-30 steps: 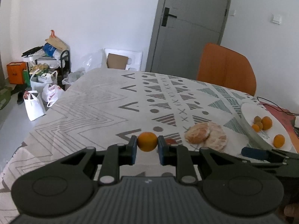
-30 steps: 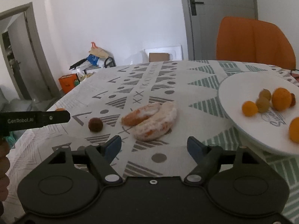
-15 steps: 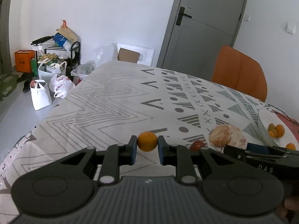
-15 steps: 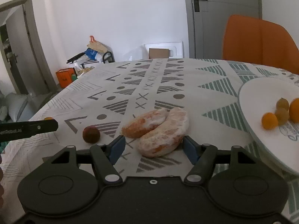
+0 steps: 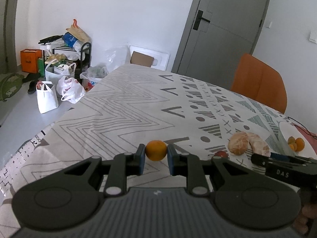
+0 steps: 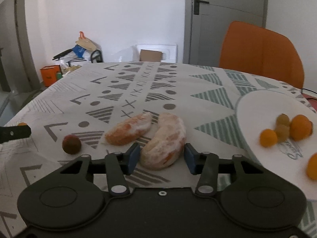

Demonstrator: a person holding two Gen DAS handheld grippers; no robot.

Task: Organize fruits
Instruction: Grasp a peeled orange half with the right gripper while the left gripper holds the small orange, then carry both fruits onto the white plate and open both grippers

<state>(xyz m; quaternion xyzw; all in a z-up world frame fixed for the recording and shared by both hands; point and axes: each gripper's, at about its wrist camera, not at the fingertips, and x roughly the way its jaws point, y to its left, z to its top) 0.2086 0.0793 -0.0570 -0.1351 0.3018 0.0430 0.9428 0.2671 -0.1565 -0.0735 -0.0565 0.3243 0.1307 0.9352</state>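
The right hand-held gripper (image 6: 161, 159) is spread, its two blue pads standing either side of the nearer peeled citrus piece (image 6: 164, 141) without visibly pressing it. That piece lies on the counter (image 6: 138, 83), leaning against or just beside a second peeled piece (image 6: 128, 129) to its left. To do this step well, I judge the jaws should settle low around the widest part of the near piece and squeeze gently: peeled flesh looks soft and is likely to tear or slip if pinched hard or near a thin end. Keeping the left pad clear of the second piece should avoid dragging both along.

The left hand-held gripper (image 5: 156, 154) is pinching a small orange fruit (image 5: 156, 150) between its pads, held above the counter. A dark reddish fruit (image 6: 71, 144) sits on the cloth left of the peeled pieces.

The white plate (image 6: 257, 107) lies to the right, holding several small orange and greenish fruits (image 6: 285, 130). It looks like the likely destination, so a level lift and a short carry rightward, setting down on the bare part of the plate, seems the safest course.
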